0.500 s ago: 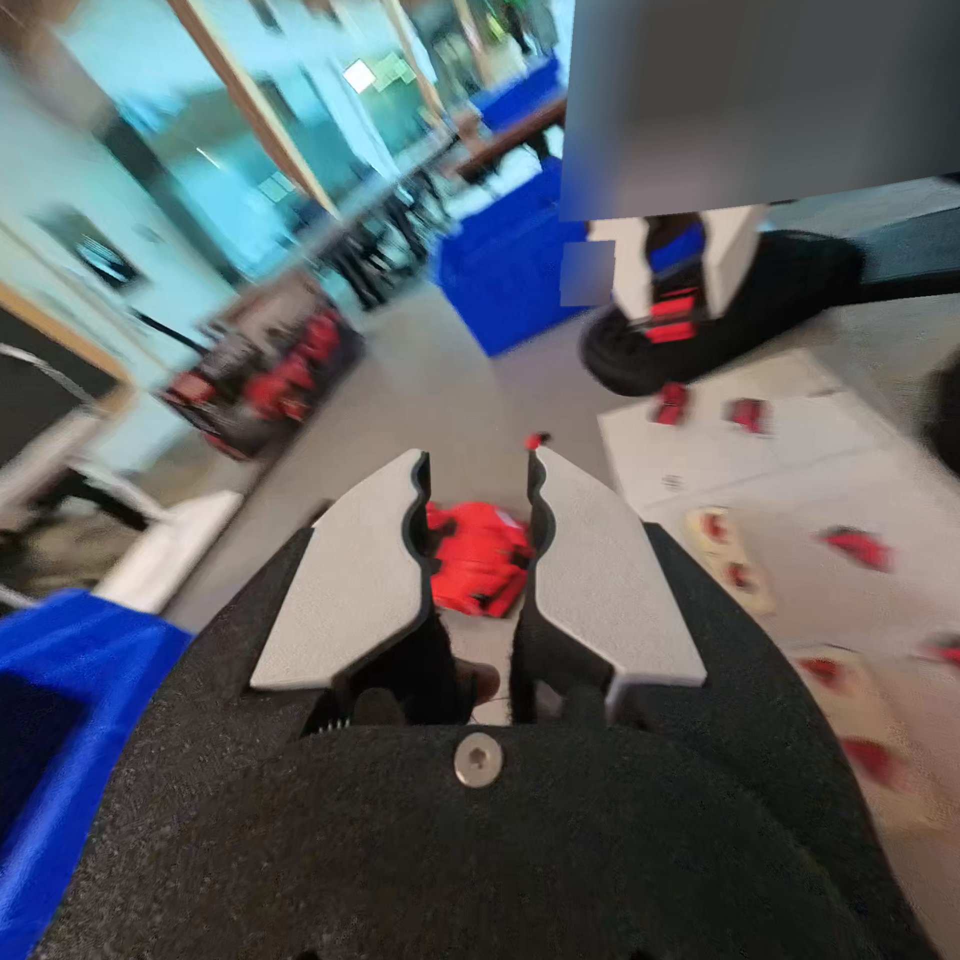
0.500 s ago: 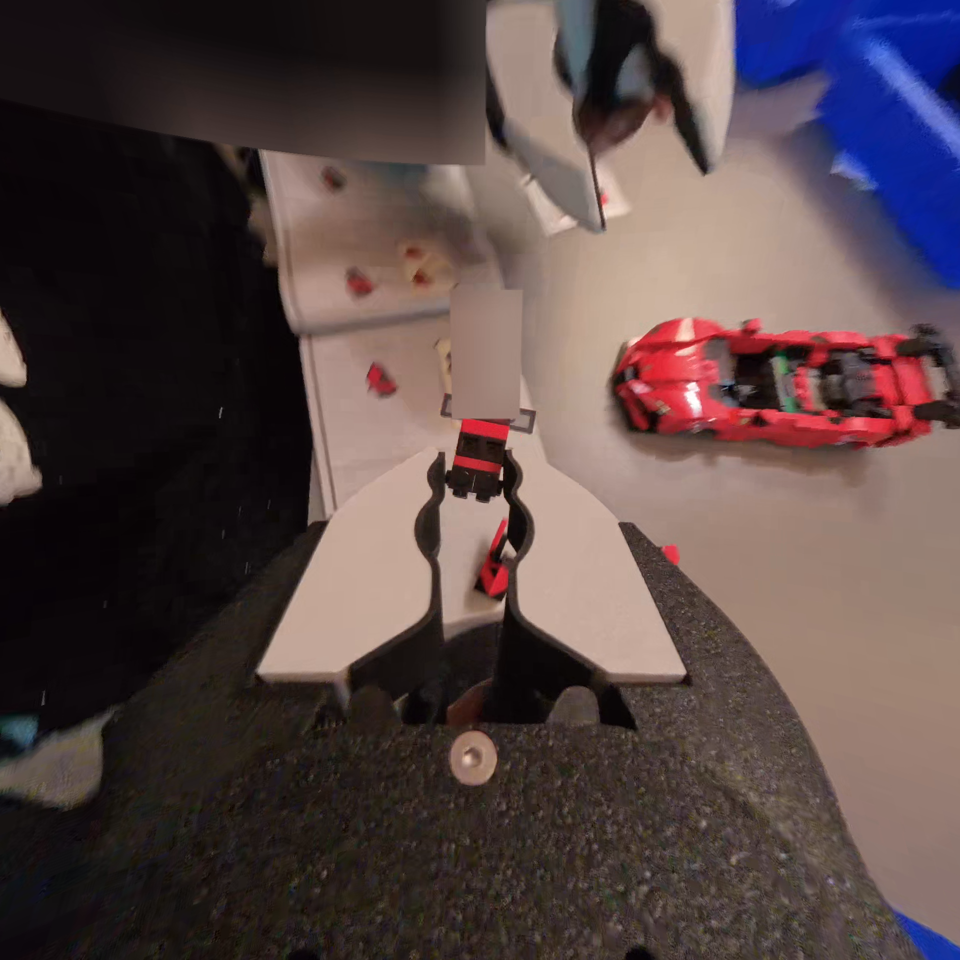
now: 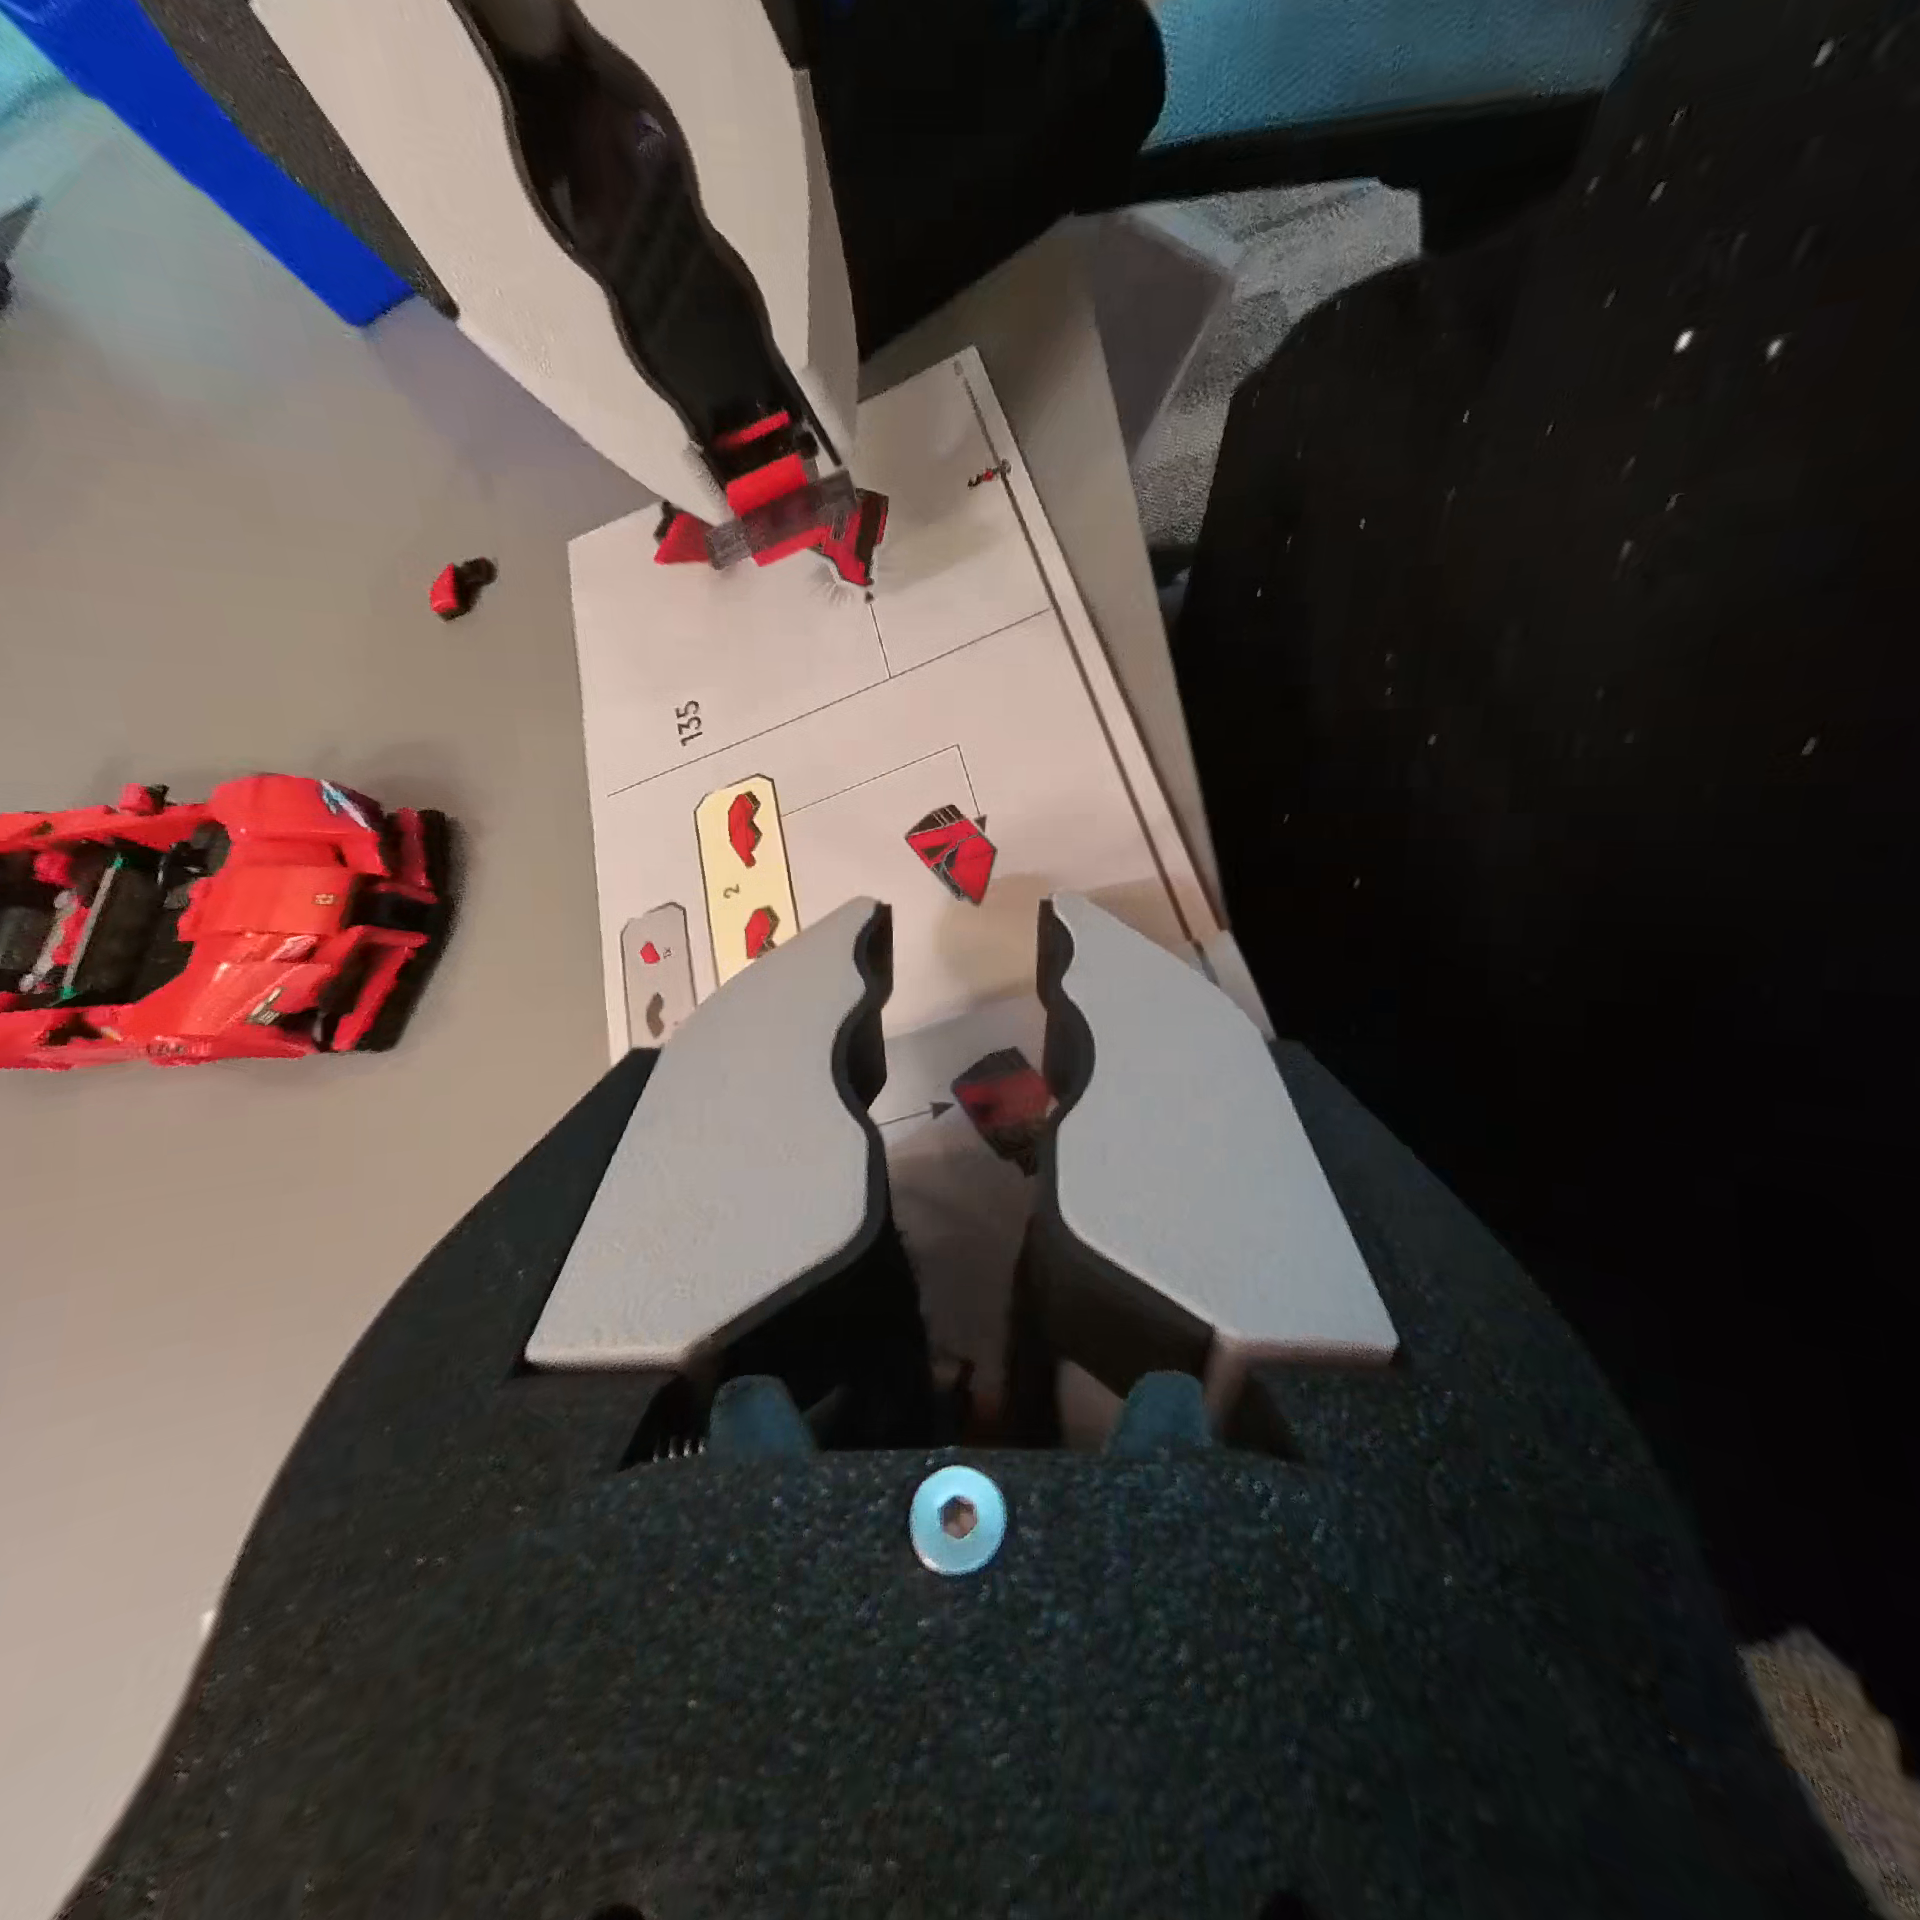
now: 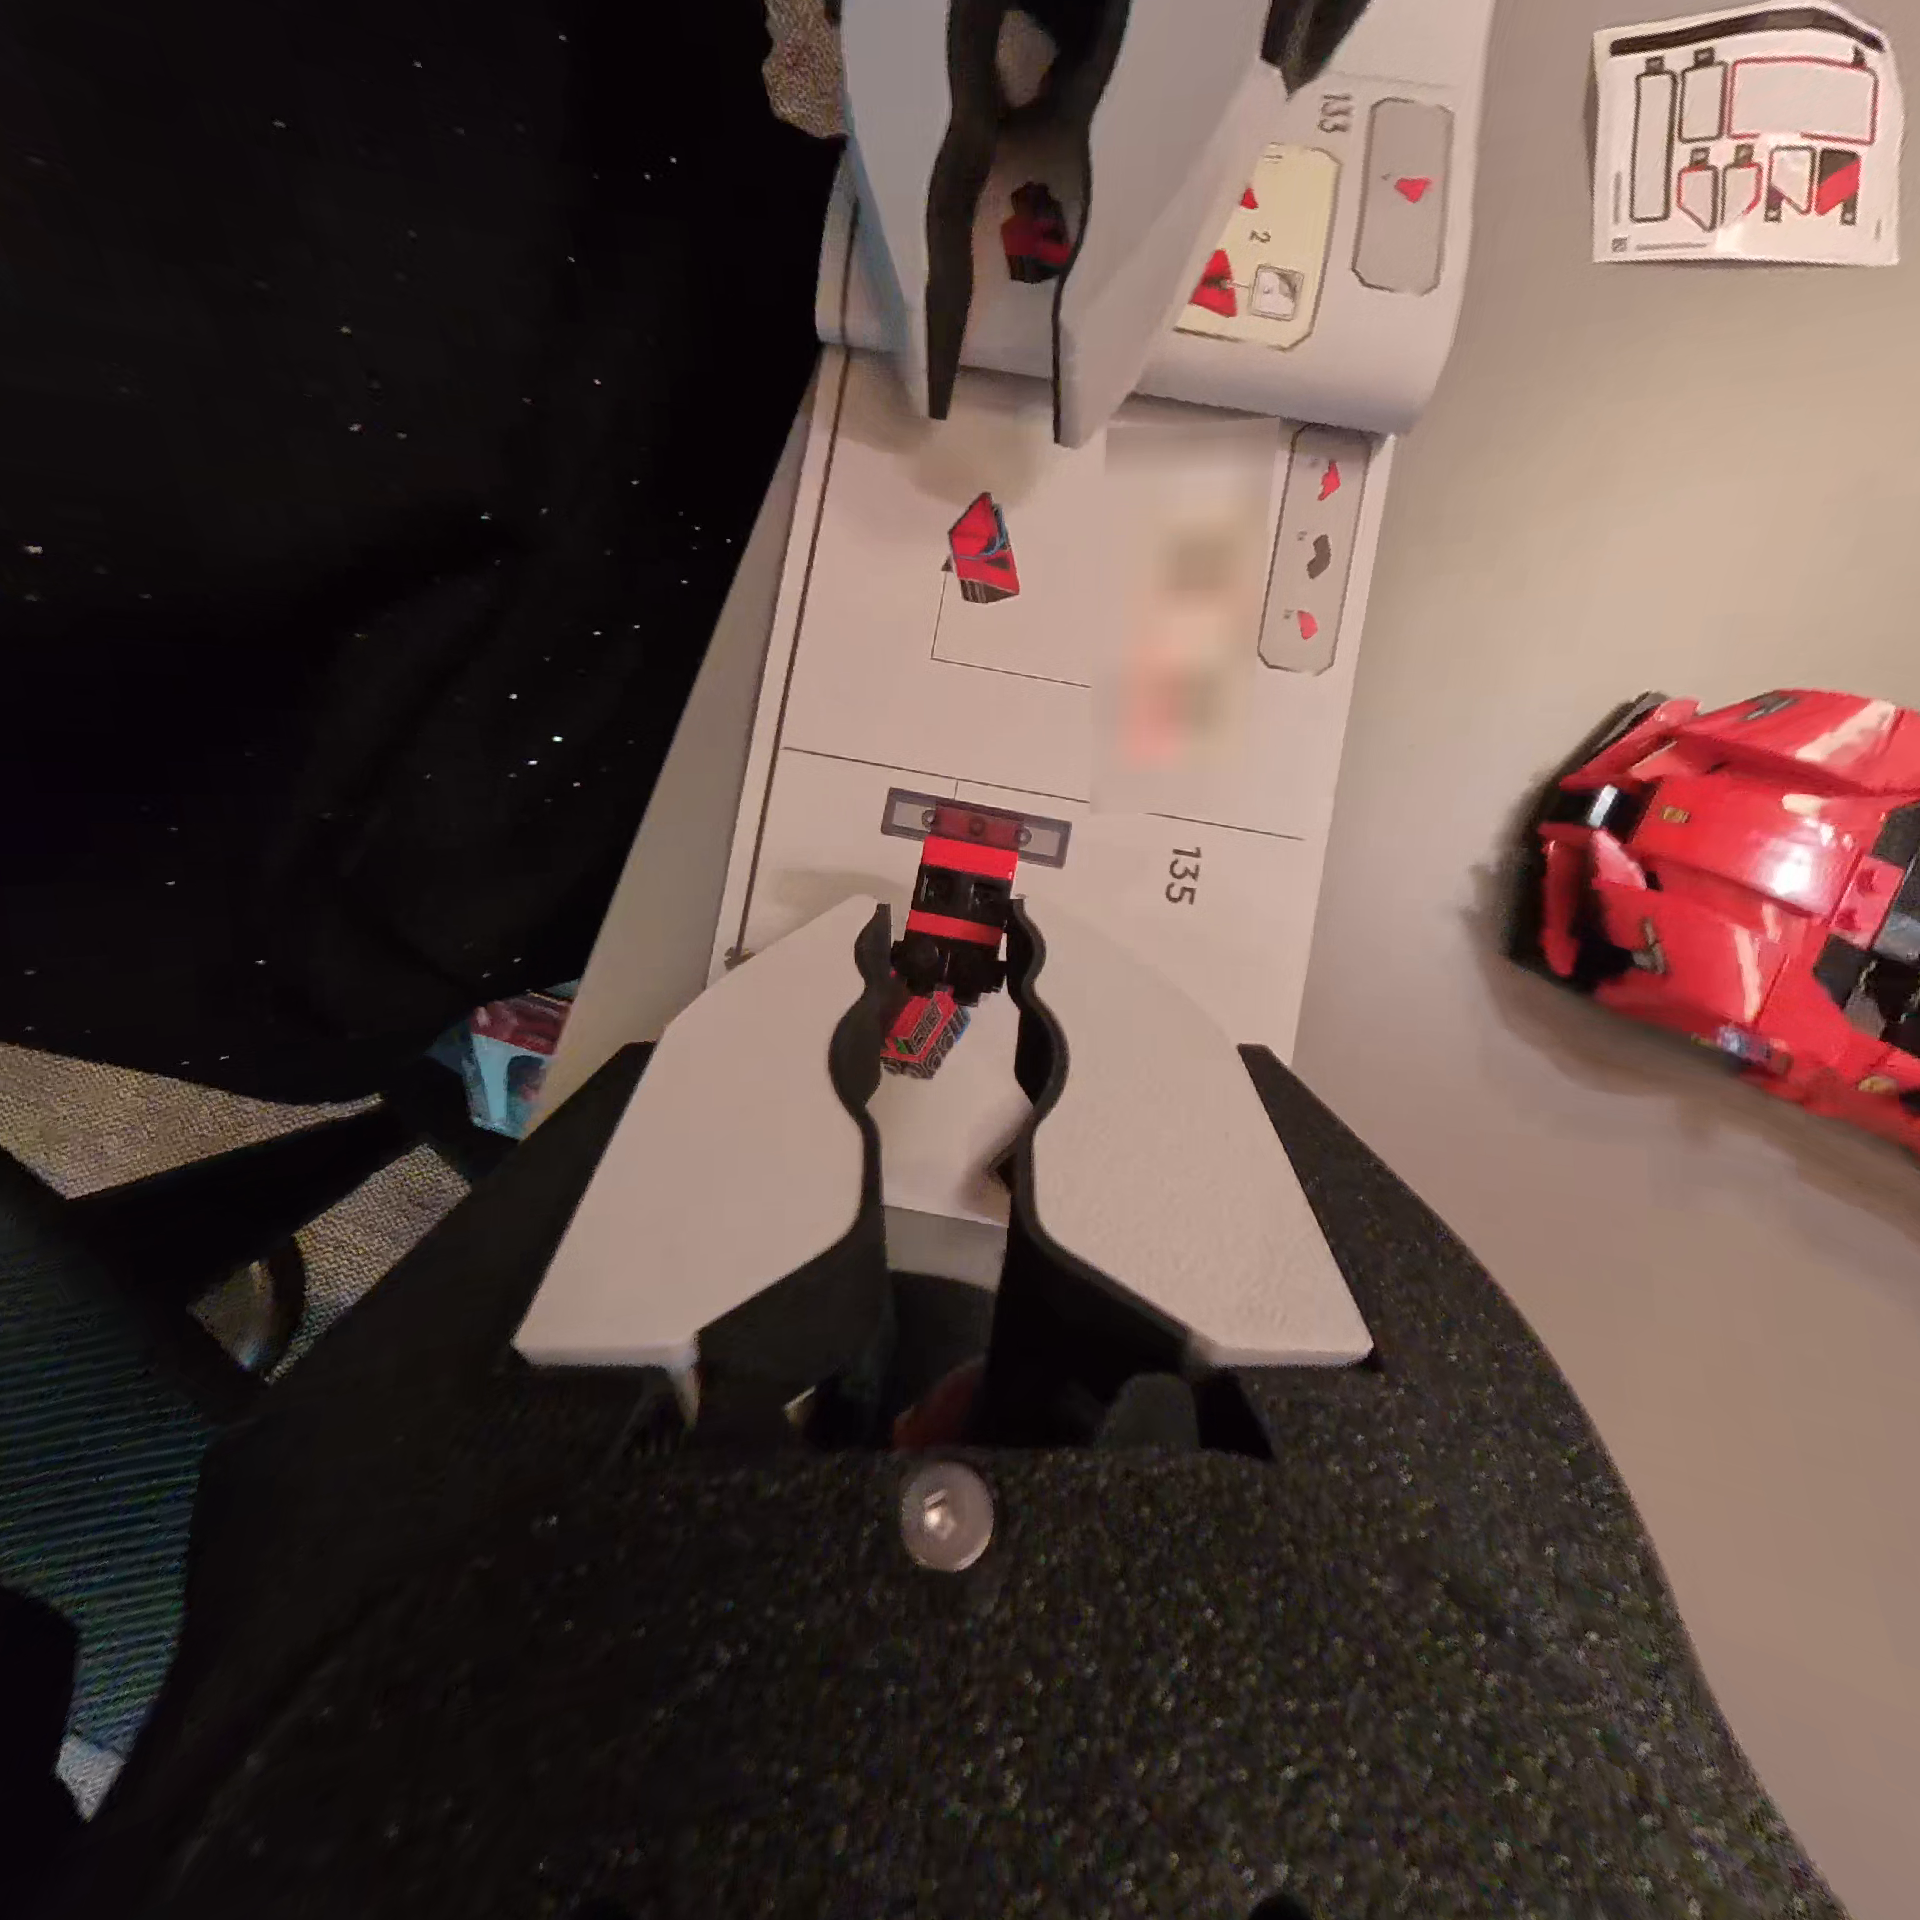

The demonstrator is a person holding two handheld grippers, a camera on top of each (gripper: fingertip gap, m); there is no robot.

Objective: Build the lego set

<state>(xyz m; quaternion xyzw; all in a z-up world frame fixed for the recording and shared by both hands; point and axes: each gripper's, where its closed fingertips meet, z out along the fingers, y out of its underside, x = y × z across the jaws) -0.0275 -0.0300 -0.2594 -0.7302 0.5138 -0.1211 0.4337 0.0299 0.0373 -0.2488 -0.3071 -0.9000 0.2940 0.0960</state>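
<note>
My right gripper (image 4: 940, 961) pinches a little red and black block piece (image 4: 961, 899) over the open booklet (image 4: 862, 665) so I can check the picture, my left gripper (image 3: 961, 997) waits spread and empty above that booklet, and the red car (image 3: 208, 925) sits beside it.

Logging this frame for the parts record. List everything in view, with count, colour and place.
Lego car: one, red, on the grey table beside the booklet.
Instruction booklet: one, white, open at the table edge.
Small assembly: one, red and black with a clear plate, in the right tongs.
Loose piece: one, red and black, on the table.
Sticker sheet: one, white, beyond the booklet.
Bin: blue, far side.
Left tongs: open, over the booklet.
Right tongs: shut on the assembly.
</note>
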